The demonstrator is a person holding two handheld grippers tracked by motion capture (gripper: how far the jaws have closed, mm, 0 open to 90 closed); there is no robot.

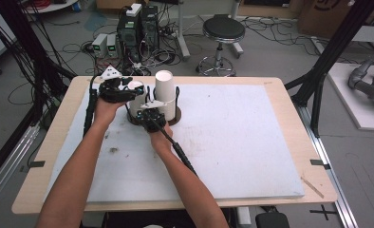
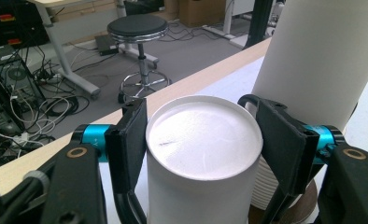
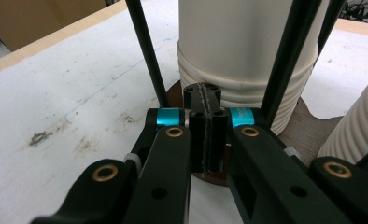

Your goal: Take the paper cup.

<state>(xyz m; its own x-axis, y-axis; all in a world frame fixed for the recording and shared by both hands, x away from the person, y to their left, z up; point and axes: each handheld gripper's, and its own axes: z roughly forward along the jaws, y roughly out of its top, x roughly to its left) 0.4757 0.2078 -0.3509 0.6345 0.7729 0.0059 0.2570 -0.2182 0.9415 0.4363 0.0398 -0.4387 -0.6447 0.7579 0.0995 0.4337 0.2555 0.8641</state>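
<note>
White cup stack point(image 2: 201, 154), base cut off

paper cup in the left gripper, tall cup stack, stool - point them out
paper cup point(image 2: 203, 140), left gripper view, on its upturned flat bottom
cup stack point(image 1: 164, 90), high view, on its side wall
stool point(image 1: 223, 28), high view, on its seat

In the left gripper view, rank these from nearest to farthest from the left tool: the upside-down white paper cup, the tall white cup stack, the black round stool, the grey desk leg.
1. Upside-down white paper cup: clamped between the left tool's jaws.
2. Tall white cup stack: just behind, on the right.
3. Black round stool: on the floor beyond the table edge, upper middle.
4. Grey desk leg: upper left; too close to the stool to rank apart.
</note>
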